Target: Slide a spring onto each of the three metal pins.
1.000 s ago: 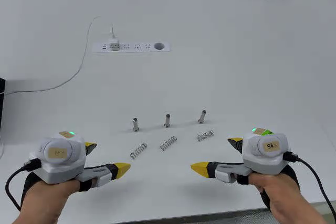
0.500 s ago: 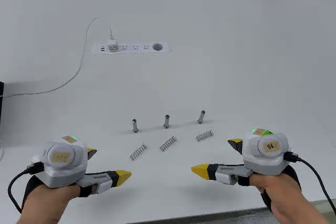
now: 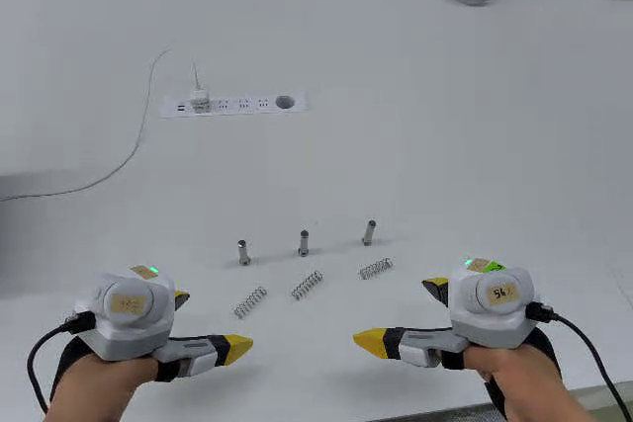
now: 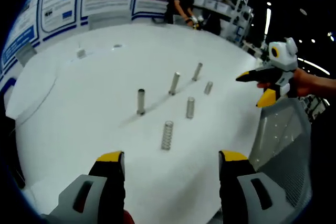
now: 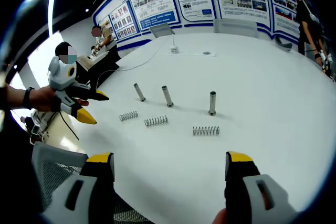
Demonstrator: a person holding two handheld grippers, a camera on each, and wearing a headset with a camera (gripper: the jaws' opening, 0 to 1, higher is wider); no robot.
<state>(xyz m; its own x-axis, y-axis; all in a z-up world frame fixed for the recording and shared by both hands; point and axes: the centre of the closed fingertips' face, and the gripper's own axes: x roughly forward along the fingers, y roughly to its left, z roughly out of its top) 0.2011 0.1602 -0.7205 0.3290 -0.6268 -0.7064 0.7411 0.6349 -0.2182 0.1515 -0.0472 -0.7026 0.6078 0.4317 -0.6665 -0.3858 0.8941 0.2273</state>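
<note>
Three pins [image 5: 167,96] stand upright on the table [image 5: 273,93], with three springs [image 5: 156,121] lying just in front. The right gripper [image 5: 169,157] is empty, its jaws wide apart.

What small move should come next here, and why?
Probably bring the right hand-held gripper forward to the nearest spring and shut on it. Its jaws stand open and empty, like those of the left hand-held gripper. All three springs lie flat, none on a pin, and this one lies just in front of the rightmost pin.

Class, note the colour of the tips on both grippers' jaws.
Yellow, on the left gripper and the right gripper; clearest in the head view.
</note>
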